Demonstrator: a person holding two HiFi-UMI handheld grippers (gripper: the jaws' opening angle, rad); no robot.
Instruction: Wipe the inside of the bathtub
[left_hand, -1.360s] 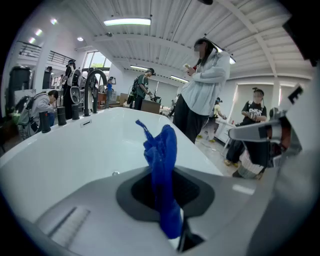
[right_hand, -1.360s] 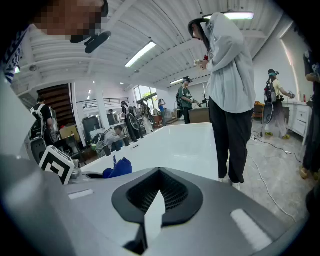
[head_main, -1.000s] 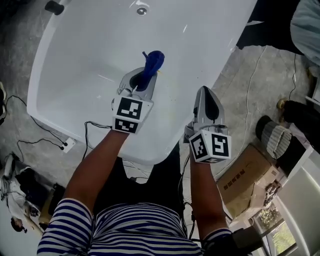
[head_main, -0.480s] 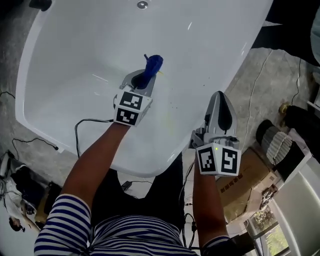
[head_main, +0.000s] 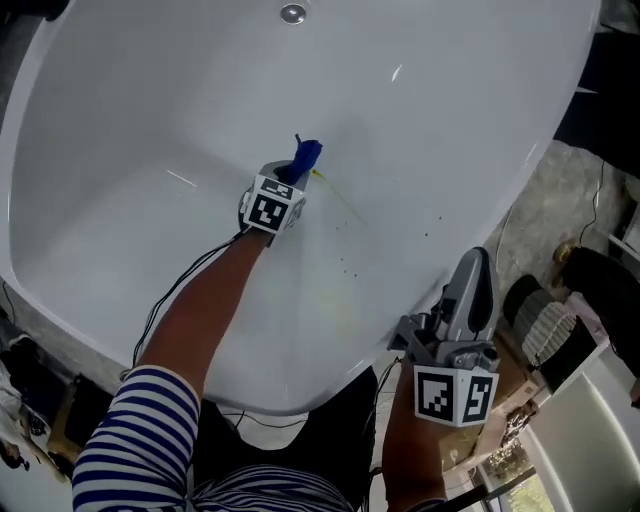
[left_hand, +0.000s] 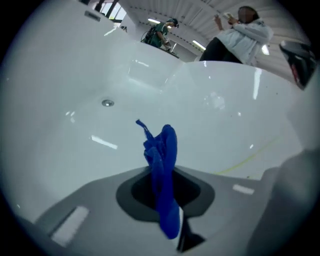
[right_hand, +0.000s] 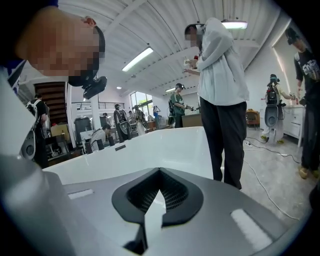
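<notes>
Clamping crumpled blue cloth, glossy bathtub

**What the views keep back**

In the head view the bathtub runs off the top and left edges. The left claw covers most of the blue cloth; whether cloth touches tub is unclear. Dark specks right of centre are too small to identify.

Broad open room inside the bathtub — only the drain at its far end.
</notes>
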